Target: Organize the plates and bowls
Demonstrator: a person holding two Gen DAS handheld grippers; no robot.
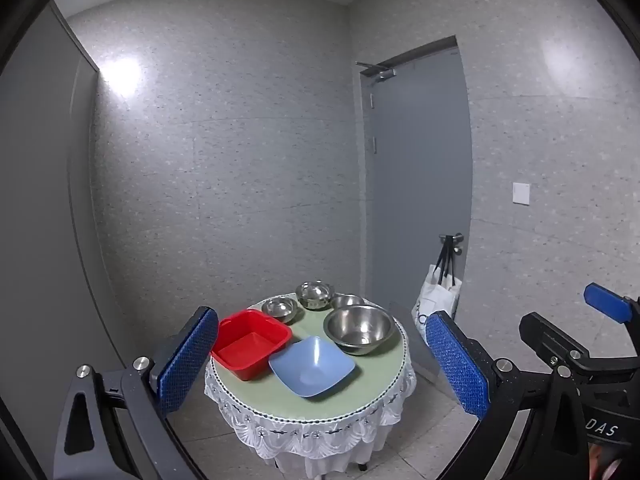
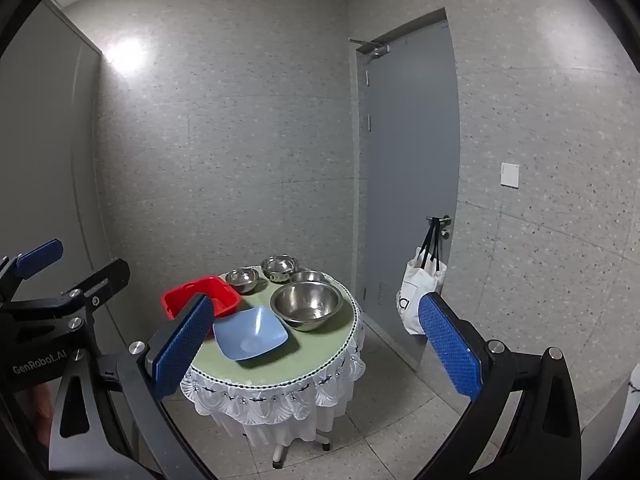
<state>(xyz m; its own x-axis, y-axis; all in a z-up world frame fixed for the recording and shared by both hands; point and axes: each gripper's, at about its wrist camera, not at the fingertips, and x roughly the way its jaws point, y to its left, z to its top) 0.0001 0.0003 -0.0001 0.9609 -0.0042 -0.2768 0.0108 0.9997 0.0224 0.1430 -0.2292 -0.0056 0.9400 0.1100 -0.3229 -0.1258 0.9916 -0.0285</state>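
Note:
A small round table (image 1: 376,384) (image 2: 340,340) holds a red square basin (image 1: 252,342) (image 2: 220,296), a blue square plate (image 1: 312,366) (image 2: 250,334), a large steel bowl (image 1: 358,328) (image 2: 306,304) and three smaller steel bowls (image 1: 314,292) (image 2: 280,267) at the back. My left gripper (image 1: 322,364) is open and empty, held well short of the table. My right gripper (image 2: 316,340) is open and empty too, also short of the table. Each gripper shows at the edge of the other's view.
The table has a green top and a white lace cloth and stands on a wheeled base (image 2: 280,450). A grey door (image 1: 416,184) is behind on the right with a white tote bag (image 1: 436,300) hanging from its handle. Tiled floor surrounds the table.

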